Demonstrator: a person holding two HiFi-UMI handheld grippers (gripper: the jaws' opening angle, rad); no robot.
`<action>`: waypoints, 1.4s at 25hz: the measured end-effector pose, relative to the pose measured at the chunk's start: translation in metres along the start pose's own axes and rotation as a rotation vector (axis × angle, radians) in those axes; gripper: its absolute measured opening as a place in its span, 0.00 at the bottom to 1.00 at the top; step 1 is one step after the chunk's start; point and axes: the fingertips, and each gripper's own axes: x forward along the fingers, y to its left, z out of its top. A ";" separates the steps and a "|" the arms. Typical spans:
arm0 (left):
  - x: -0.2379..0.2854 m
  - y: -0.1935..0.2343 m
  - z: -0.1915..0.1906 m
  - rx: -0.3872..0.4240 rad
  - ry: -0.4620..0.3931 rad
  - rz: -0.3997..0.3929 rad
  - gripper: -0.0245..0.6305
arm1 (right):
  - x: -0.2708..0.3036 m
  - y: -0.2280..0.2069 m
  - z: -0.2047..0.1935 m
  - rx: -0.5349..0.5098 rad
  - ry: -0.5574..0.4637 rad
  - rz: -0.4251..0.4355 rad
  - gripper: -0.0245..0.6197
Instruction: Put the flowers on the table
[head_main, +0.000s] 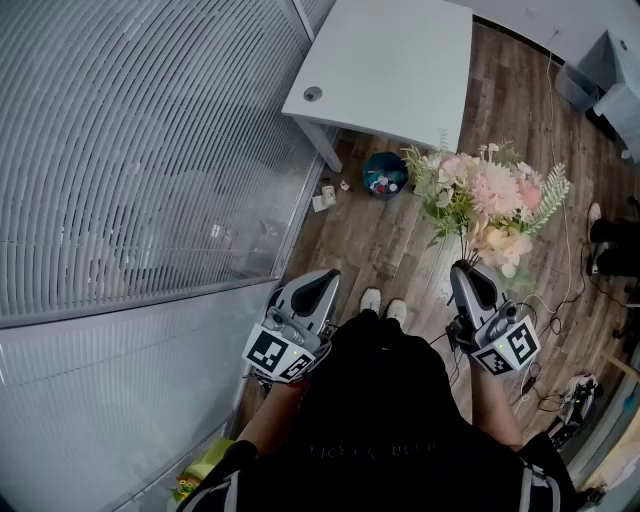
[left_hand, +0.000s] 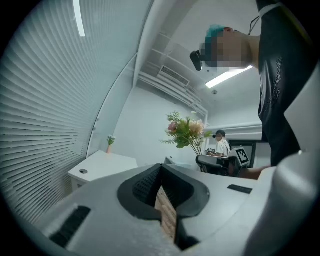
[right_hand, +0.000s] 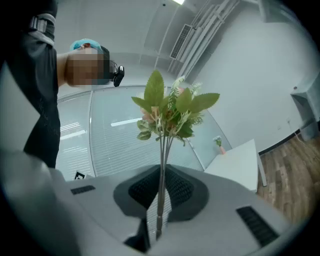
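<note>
A bunch of pink and peach flowers (head_main: 490, 200) with green leaves stands upright in my right gripper (head_main: 465, 272), which is shut on the thin stems (right_hand: 161, 170). The blooms (right_hand: 167, 112) rise above the right gripper (right_hand: 161, 175). A white table (head_main: 390, 60) stands ahead, beyond the flowers and a little to their left, and it also shows as the table (right_hand: 240, 160) and the table (left_hand: 102, 162). My left gripper (head_main: 318, 283) hangs at hip height, shut with nothing in it. The left gripper (left_hand: 160, 172) looks toward the flowers (left_hand: 187, 131).
A glass wall with blinds (head_main: 130, 150) runs along the left. A dark bin (head_main: 385, 173) sits under the table's near edge. Cables (head_main: 560, 400) lie on the wood floor at right. Grey cabinets (head_main: 600, 70) stand far right. A small vase (left_hand: 110, 142) sits on the table.
</note>
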 end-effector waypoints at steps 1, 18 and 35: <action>0.002 -0.004 0.001 0.002 0.001 -0.012 0.07 | -0.002 0.002 0.001 -0.001 0.003 -0.001 0.10; -0.006 -0.034 0.004 0.043 -0.019 -0.084 0.07 | -0.030 0.043 -0.012 -0.036 0.000 0.020 0.10; 0.025 -0.045 -0.001 0.047 -0.038 -0.049 0.07 | -0.035 -0.009 -0.004 -0.009 -0.003 0.037 0.10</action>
